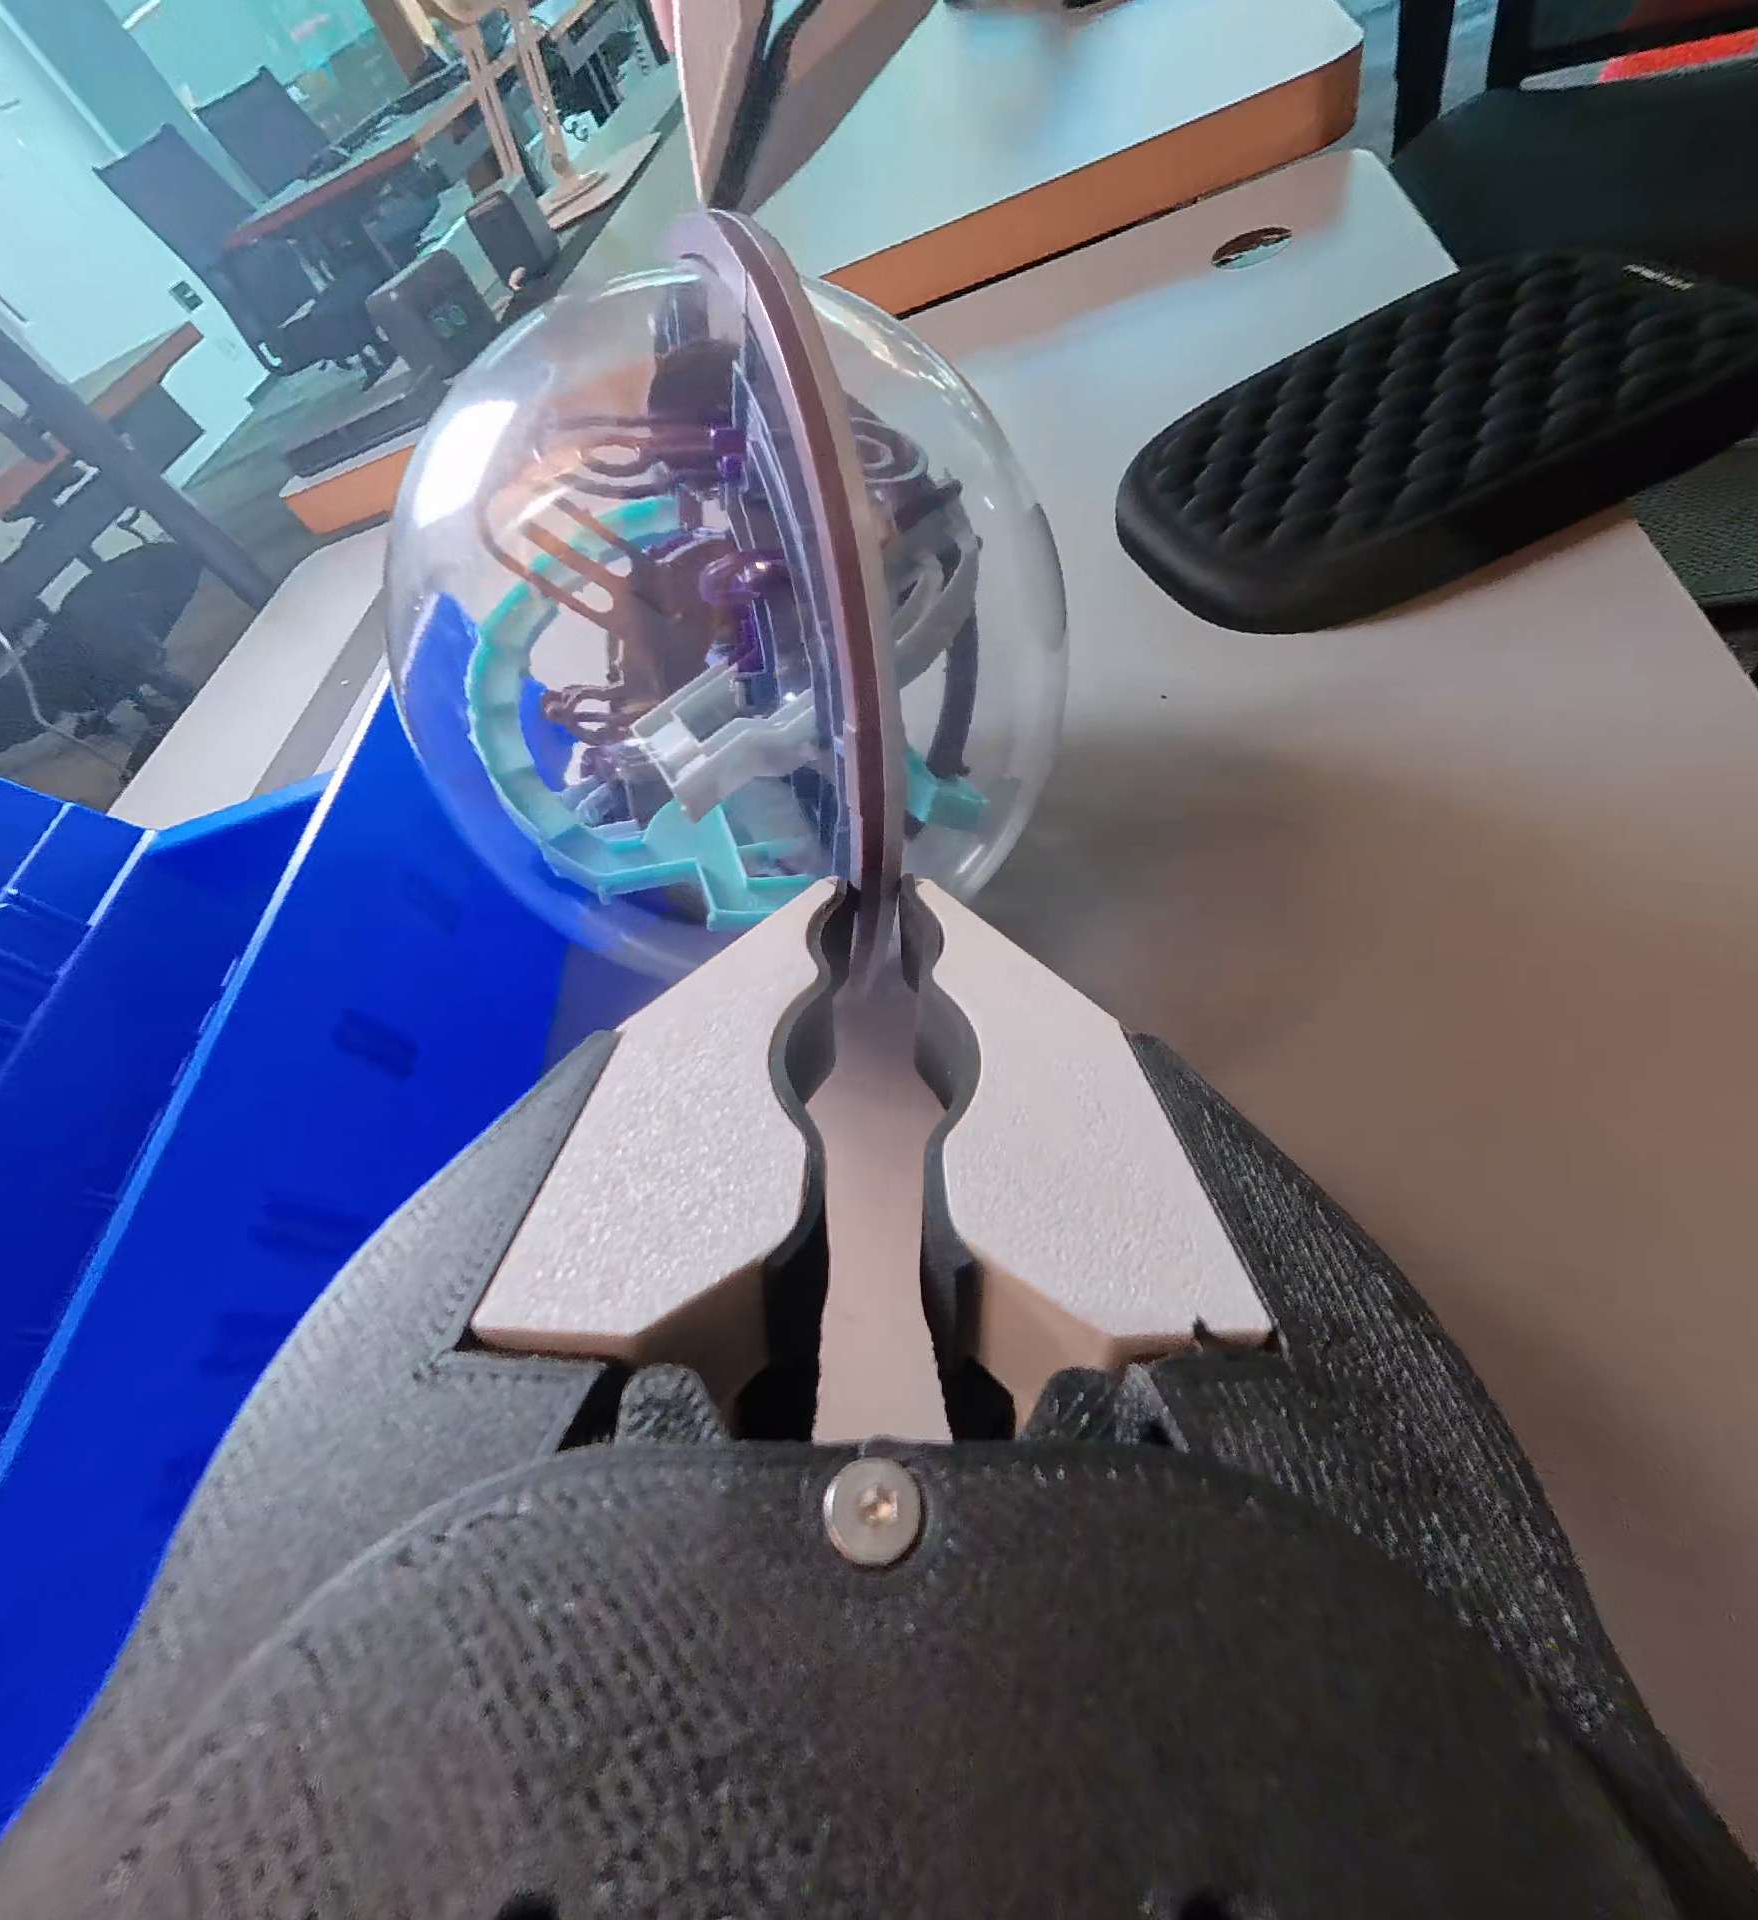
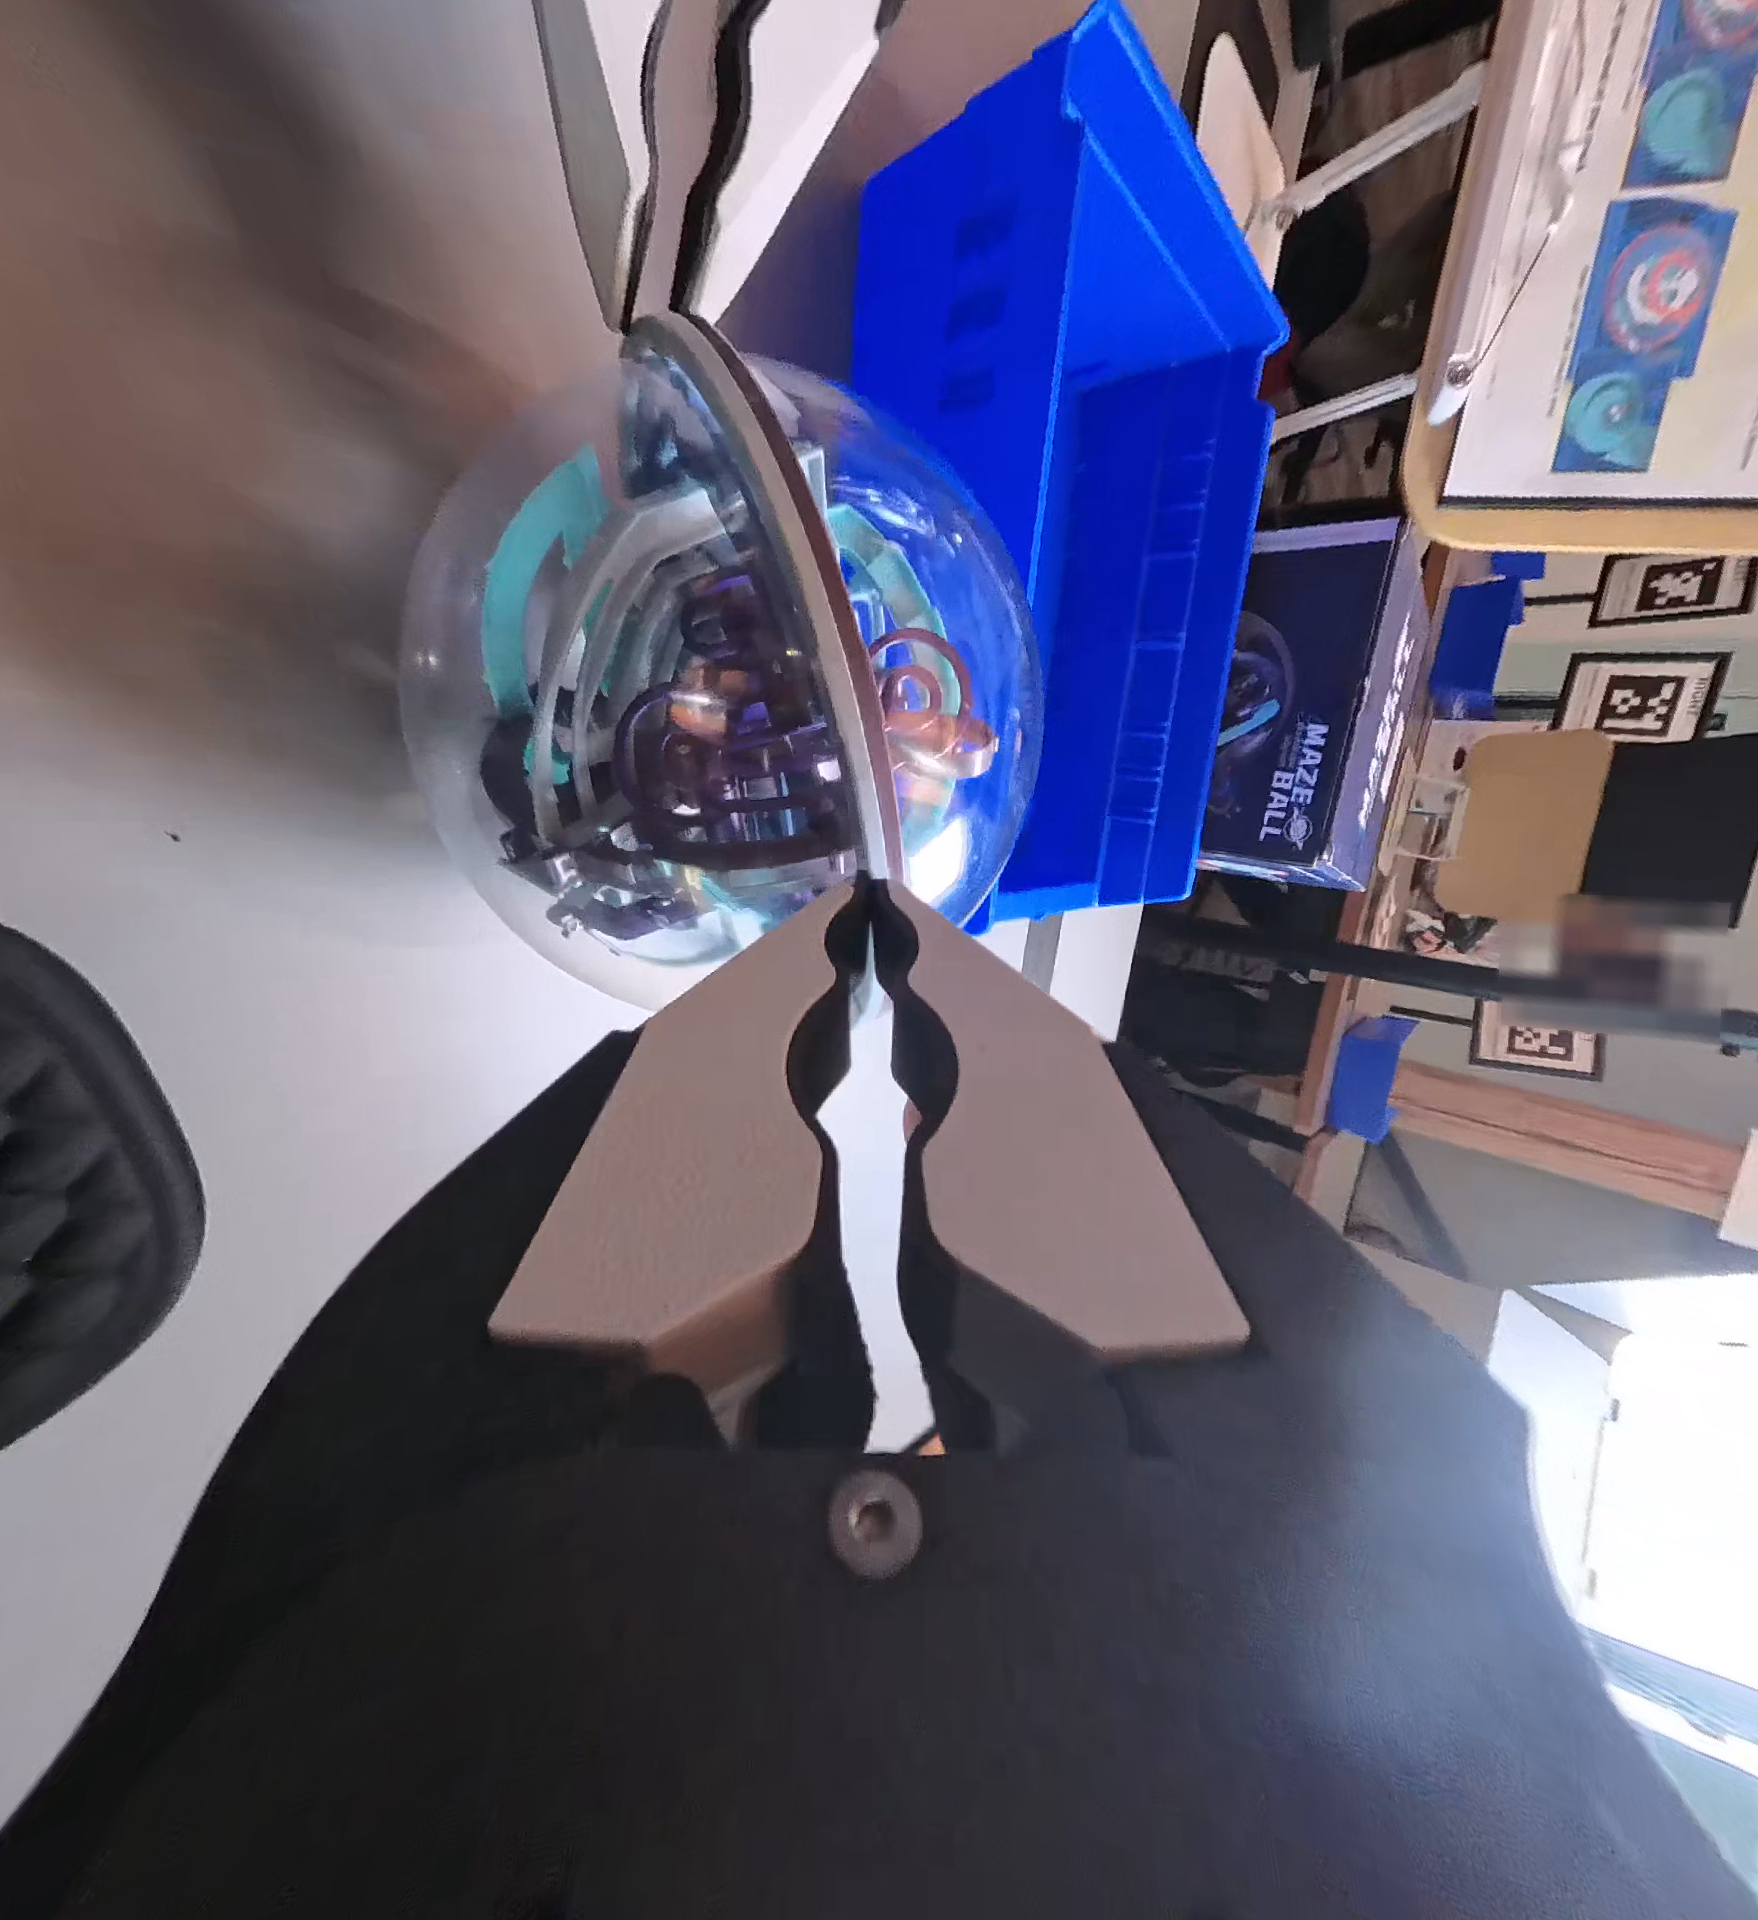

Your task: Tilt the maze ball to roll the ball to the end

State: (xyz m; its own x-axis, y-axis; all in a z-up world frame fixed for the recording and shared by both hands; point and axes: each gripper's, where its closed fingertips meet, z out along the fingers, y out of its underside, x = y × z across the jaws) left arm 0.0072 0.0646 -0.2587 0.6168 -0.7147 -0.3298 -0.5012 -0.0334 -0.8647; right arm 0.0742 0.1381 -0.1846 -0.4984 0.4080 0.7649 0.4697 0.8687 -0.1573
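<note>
Left claw [image 1: 867,902] closed down to a narrow gap, tips pinching the flat equatorial rim of the maze ball [image 1: 646,582]. Right claw [image 2: 873,900] likewise nearly closed, gripping the same rim, as its own view shows. Maze ball is a clear sphere with teal, grey, purple and copper-coloured tracks inside; held off the pale bench [image 1: 1322,831], rim standing roughly vertical in the left wrist view. Small rolling ball inside not discernible. Blue plastic bin [image 1: 127,1091] just beside the sphere on its left. Black padded wrist rest [image 1: 1457,436] lies on the bench to the right, well apart
</note>
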